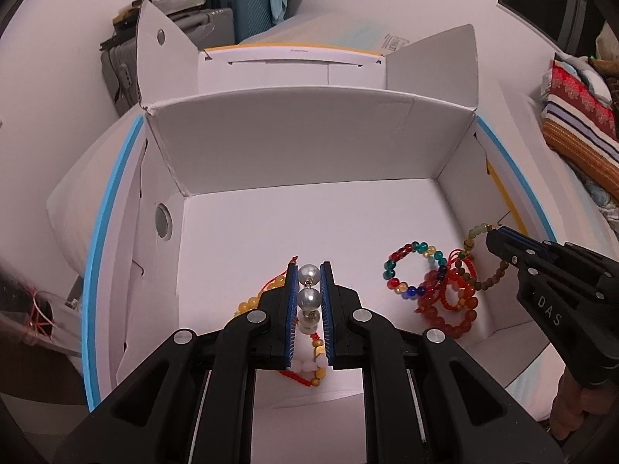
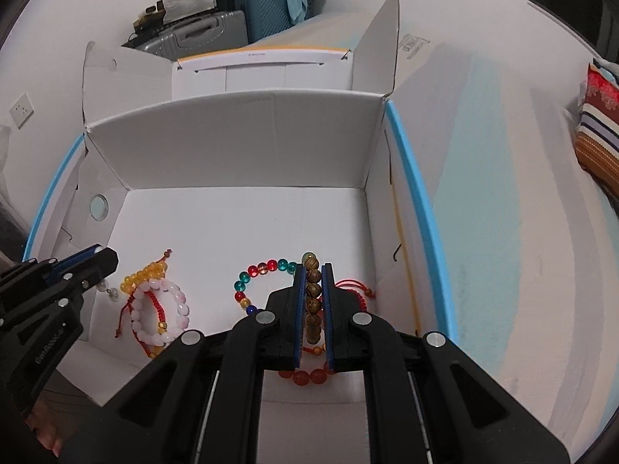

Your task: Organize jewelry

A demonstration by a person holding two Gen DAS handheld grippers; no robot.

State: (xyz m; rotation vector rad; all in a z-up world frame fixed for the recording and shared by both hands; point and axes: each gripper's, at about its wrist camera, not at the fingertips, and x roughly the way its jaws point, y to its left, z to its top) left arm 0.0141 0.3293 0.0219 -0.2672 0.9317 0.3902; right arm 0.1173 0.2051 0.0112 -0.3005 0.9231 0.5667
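Left claw (image 1: 309, 270) clamps pearl strand (image 1: 308, 286) — tilted down, over box (image 1: 294, 139)

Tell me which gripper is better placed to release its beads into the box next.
Probably either: the left gripper clamps silver pearls, the right gripper clamps wooden beads, both over the white box.

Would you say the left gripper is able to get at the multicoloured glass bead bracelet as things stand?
Probably not yet: the left gripper is shut on a pearl strand, so its jaws are occupied. The multicoloured bracelet lies uncovered on the box floor nearby.
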